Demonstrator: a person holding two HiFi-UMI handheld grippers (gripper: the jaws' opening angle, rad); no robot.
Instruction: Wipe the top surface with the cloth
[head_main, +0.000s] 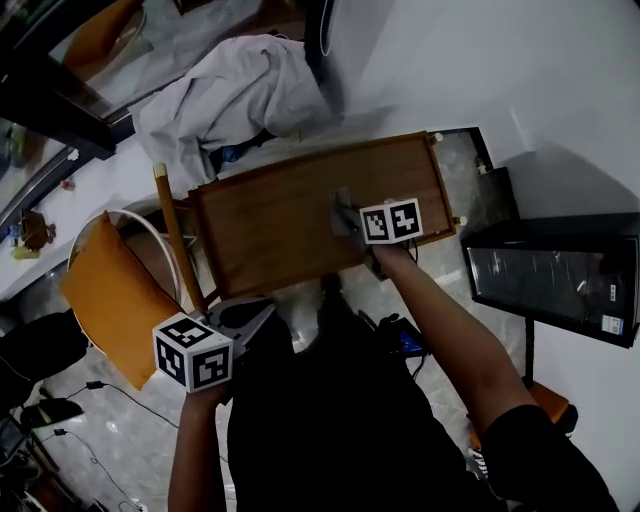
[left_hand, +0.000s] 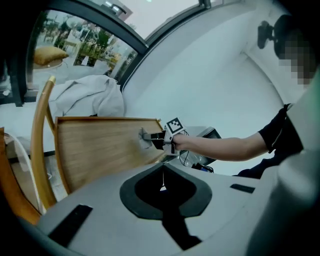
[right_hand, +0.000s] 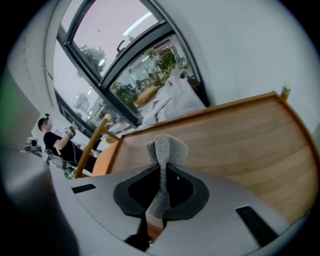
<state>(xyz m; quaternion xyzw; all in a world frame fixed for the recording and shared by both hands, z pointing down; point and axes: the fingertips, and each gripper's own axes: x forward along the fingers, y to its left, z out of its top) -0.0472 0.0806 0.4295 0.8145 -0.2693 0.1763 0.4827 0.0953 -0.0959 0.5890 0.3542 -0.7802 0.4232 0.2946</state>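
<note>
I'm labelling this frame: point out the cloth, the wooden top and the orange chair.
cloth (right_hand: 165, 148), right gripper view, bunched end past the jaws
wooden top (head_main: 282, 222), head view, bare middle
orange chair (head_main: 106, 300), head view, orange panel

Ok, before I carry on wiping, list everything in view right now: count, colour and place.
wooden top: one, brown with a raised rim, centre of the head view
cloth: one, grey, clamped in the right gripper over the top's right part
heap of fabric: one, whitish, beyond the top by the window
chair: one, orange with a wooden frame, left of the top
cabinet: one, black with a glossy front, on the floor at right
cables: a few, dark, on the floor at lower left
other person: one, dark clothing, far off at left in the right gripper view
right gripper: grey, shut on the cloth
left gripper: grey, jaws together, off the top's near edge
</note>
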